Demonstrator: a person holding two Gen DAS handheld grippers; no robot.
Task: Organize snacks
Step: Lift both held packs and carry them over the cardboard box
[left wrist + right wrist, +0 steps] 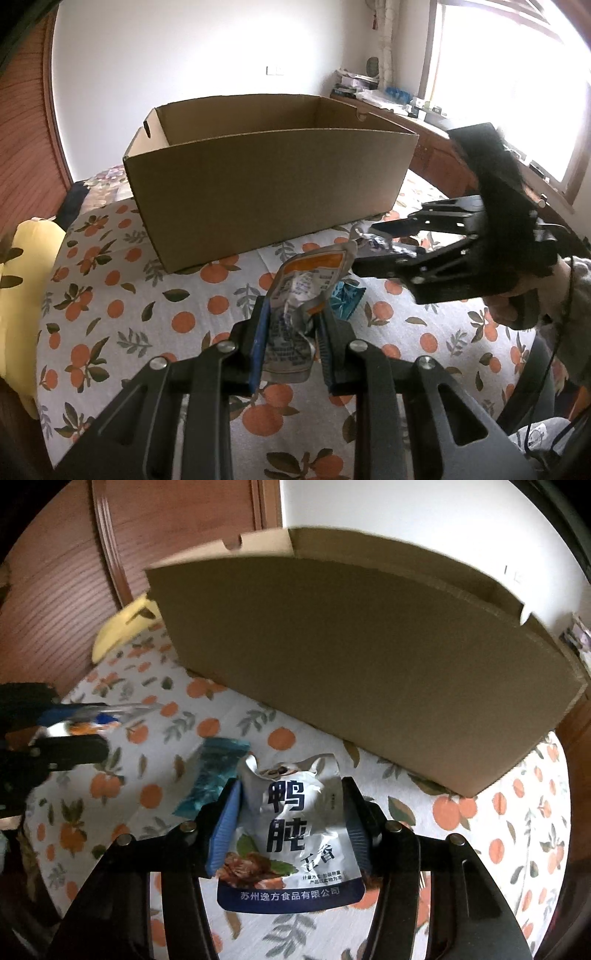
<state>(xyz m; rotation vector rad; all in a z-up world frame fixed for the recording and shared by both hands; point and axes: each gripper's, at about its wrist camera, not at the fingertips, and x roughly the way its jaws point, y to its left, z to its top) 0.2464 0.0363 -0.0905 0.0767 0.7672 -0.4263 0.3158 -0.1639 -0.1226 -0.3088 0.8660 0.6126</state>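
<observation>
Left wrist view: the left gripper (293, 325) is clenched on a crumpled silver-and-orange snack pouch (303, 295), held above the orange-print tablecloth (110, 325). The right gripper (291, 812) likewise clamps a white duck-gizzard pouch (295, 830). A teal packet (214, 771) lies on the cloth just beyond. Farther back stands the open cardboard box (266, 184). Judged step: carrying both pouches to the box; next, each must be lifted over the near wall and let go inside.

Tall cardboard box (266, 192) wall blocking the way ahead, its open top standing free, teal packet (214, 775) lying just before it
</observation>
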